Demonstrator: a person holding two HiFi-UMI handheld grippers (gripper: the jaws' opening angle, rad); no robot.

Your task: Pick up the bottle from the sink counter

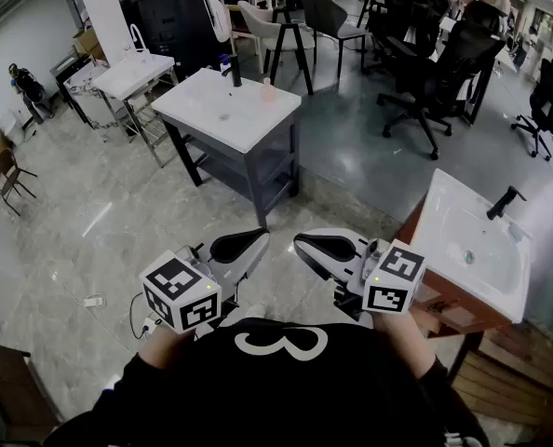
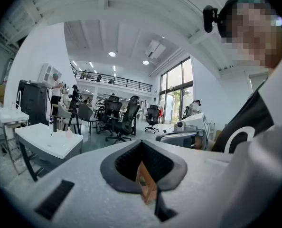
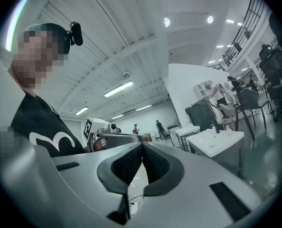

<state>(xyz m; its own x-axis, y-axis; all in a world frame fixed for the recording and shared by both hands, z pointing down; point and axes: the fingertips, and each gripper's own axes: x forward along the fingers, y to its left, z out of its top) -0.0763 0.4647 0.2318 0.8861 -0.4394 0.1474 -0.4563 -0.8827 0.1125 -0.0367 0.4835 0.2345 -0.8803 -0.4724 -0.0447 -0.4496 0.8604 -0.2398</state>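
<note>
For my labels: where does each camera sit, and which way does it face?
Head view: on the person's head, looking down at left gripper, right gripper, black shirt.
Left gripper view: on that gripper, along its shut fingers; shirt and right gripper show.
Right gripper view: likewise; shirt and left gripper show.
All three share the sink counter and bottle.

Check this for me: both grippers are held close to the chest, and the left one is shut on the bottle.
Wrong: the left gripper is shut on nothing. The head view shows the bottle standing on the sink counter, far ahead. The rest holds.
</note>
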